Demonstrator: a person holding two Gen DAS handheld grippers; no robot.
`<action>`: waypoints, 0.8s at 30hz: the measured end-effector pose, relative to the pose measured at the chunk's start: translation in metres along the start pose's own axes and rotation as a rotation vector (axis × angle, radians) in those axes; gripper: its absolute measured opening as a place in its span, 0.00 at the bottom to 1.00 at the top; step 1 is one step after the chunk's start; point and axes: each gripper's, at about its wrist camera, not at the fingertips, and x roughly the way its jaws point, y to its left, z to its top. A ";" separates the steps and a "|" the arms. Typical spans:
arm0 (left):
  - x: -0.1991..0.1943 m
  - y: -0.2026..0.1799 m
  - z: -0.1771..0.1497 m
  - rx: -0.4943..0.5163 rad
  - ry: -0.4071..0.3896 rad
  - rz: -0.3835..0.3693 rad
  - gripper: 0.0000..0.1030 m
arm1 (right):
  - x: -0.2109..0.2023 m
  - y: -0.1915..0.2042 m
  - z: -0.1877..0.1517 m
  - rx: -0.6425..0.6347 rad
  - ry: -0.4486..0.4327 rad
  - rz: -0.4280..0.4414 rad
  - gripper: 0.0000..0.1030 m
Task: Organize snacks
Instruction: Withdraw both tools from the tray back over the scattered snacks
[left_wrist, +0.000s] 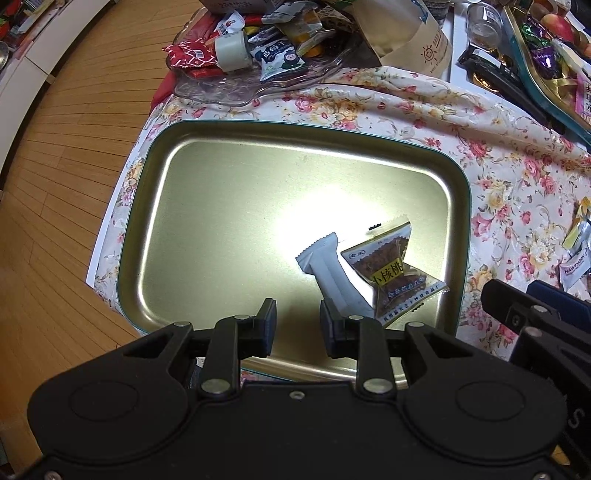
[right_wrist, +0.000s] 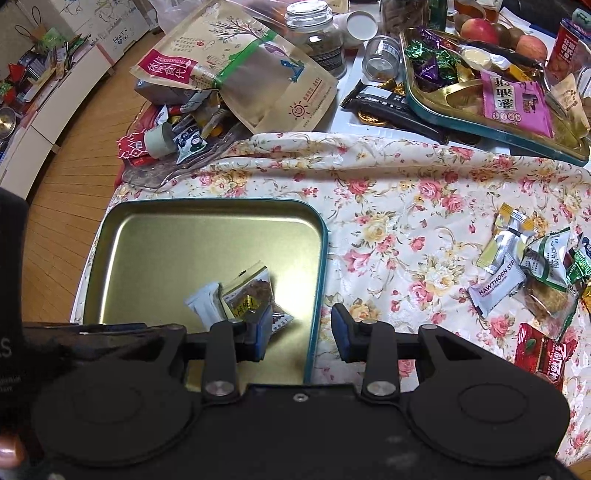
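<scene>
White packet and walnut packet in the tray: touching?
Touching. Left wrist view shows the walnut packet overlapping the white packet edge, no gap, in the tray.

— What does the room look like around the worktop?
— A warm honey-brown wooden plank floor (left_wrist: 62, 155) runs along the left. The worktop wears a cream floral cloth with pink roses (right_wrist: 406, 206).
— And the far side?
— A long low white cabinet (right_wrist: 55, 107) lines the floor's edge, cluttered on top. Bright overhead light.
</scene>
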 end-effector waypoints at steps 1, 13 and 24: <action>0.000 -0.001 0.000 0.002 0.000 -0.002 0.36 | 0.000 -0.001 0.000 0.001 0.003 -0.002 0.38; -0.009 -0.032 -0.002 0.052 -0.008 -0.016 0.36 | -0.002 -0.030 -0.007 0.001 0.025 -0.048 0.38; -0.017 -0.092 -0.015 0.173 -0.026 -0.023 0.36 | -0.019 -0.101 -0.028 0.055 0.031 -0.130 0.38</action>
